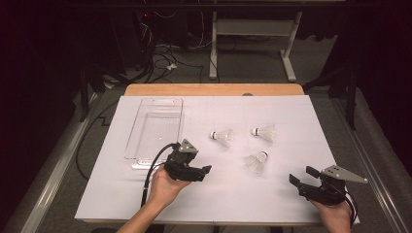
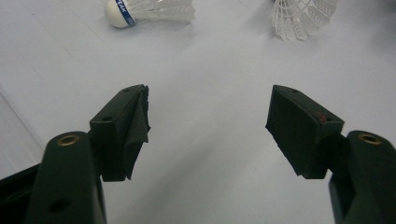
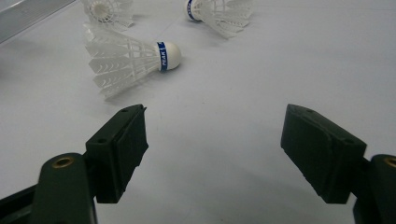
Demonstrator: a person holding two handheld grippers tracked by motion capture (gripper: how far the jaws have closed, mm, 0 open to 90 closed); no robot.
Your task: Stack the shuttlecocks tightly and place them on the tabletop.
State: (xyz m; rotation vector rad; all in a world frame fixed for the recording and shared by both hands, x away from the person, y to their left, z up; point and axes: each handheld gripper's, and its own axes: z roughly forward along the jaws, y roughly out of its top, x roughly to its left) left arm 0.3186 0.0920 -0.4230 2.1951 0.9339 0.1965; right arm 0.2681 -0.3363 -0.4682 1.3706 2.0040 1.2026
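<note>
White sheet (image 1: 291, 116) on wood table (image 1: 214, 90), 3 shuttlecocks (image 1: 256, 161), dark rm

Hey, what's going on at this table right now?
A person sits at a table covered in white paper, holding a gripper in each hand. The left gripper and the right gripper are both open and hold nothing. Three white shuttlecocks lie on the paper between them: one, another, and a third nearest the person. A clear plastic tray sits at the left, with nothing in it. None of the shuttlecocks is touched yet.
</note>
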